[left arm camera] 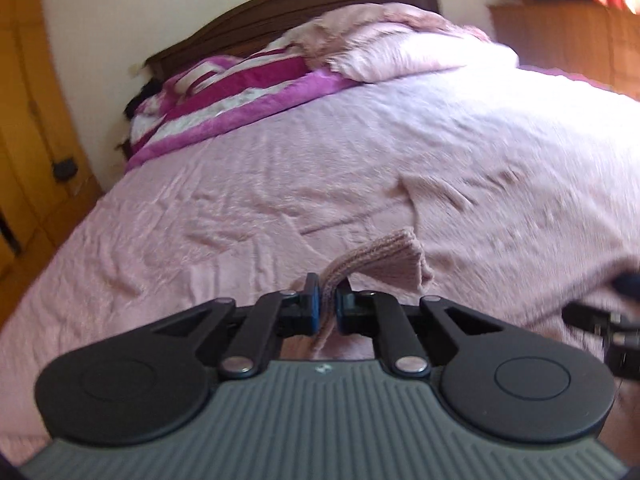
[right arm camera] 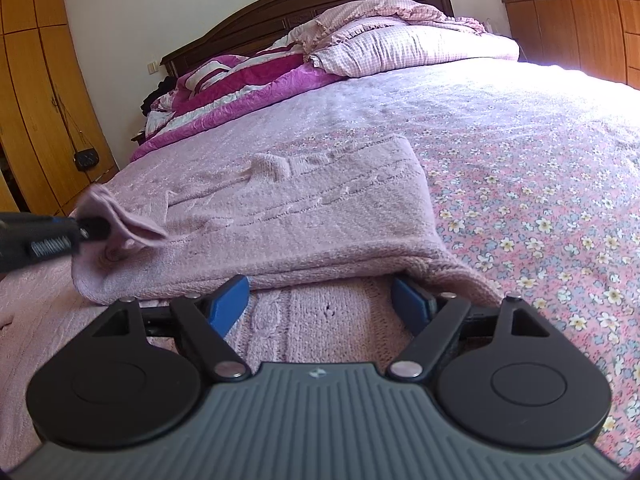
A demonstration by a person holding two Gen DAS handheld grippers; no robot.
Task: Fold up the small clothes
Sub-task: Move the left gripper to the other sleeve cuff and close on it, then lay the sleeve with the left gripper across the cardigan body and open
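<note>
A pink knitted sweater (right arm camera: 312,216) lies spread on the bed, its near edge draped over the tips of my right gripper (right arm camera: 320,302). The right jaws stand wide apart, blue pads (right arm camera: 230,300) showing, with knit fabric between and under them. My left gripper (left arm camera: 326,304) is shut on a ribbed pink part of the sweater (left arm camera: 384,260), lifted off the bed. In the right wrist view the left gripper (right arm camera: 90,229) comes in from the left edge with pink fabric bunched at its tip. The right gripper shows blurred at the left wrist view's right edge (left arm camera: 604,320).
The bed has a pink cover (left arm camera: 240,208) and a floral sheet (right arm camera: 540,208) on the right. Pillows and a magenta quilt (right arm camera: 256,76) pile against a dark headboard (right arm camera: 304,0). A wooden wardrobe (right arm camera: 36,92) stands left, a wooden dresser (right arm camera: 576,28) at back right.
</note>
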